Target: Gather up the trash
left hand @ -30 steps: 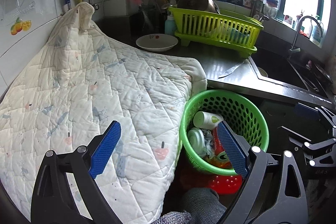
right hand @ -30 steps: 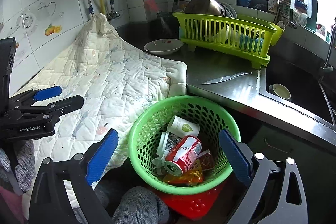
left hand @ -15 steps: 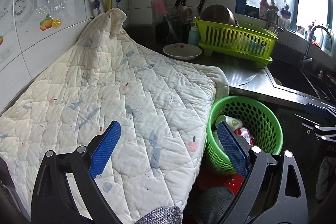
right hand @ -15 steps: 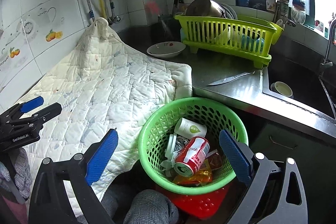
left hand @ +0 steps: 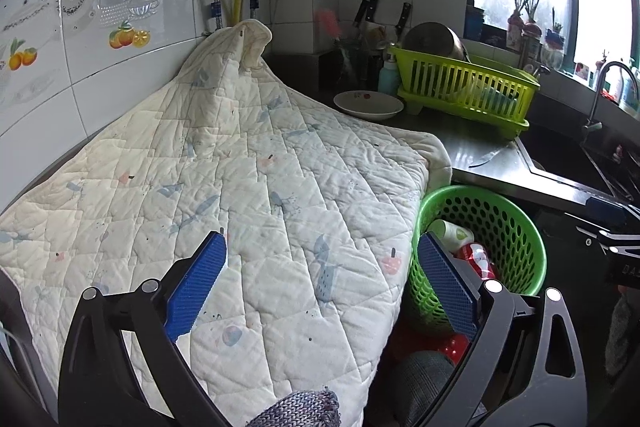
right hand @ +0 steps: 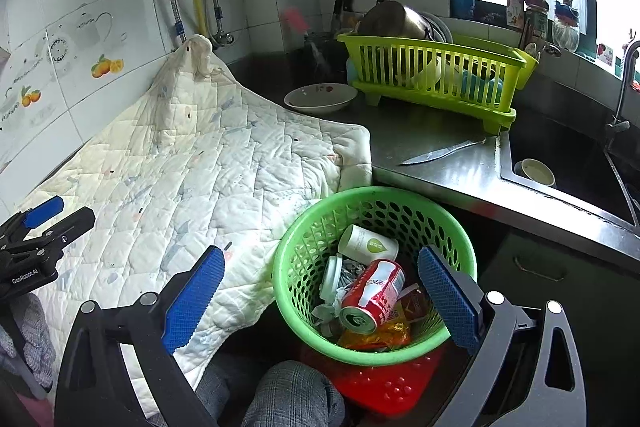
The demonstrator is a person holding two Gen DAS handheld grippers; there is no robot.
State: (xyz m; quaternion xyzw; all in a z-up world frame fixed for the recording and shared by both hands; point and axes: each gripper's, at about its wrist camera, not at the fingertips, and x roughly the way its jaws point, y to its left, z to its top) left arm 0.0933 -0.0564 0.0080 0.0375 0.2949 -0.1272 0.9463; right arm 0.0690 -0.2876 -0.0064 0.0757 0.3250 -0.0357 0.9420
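A green mesh basket (right hand: 304, 251) stands on a red stool (right hand: 384, 383) beside the counter. In it lie a red soda can (right hand: 372, 295), a white paper cup (right hand: 368, 245), a white lid and yellow wrappers. My right gripper (right hand: 316, 291) is open above the basket's near side, holding nothing. Over the white quilted cloth (left hand: 224, 187) hangs my left gripper (left hand: 320, 279), open and empty too, with the basket (left hand: 520, 227) at its right. The left gripper (right hand: 38, 223) shows at the left edge of the right wrist view.
On the steel counter (right hand: 432, 155) lie a knife (right hand: 440, 151), a white bowl (right hand: 320, 98) and a lime dish rack (right hand: 432, 75) with dishes. A sink (right hand: 568, 163) with a cup is at the right. A person's knee (right hand: 288, 399) is below the basket.
Both grippers have drawn back and up from the basket. The left view has swung left over the quilted cloth. Both stay open; the trash in the basket has not moved.
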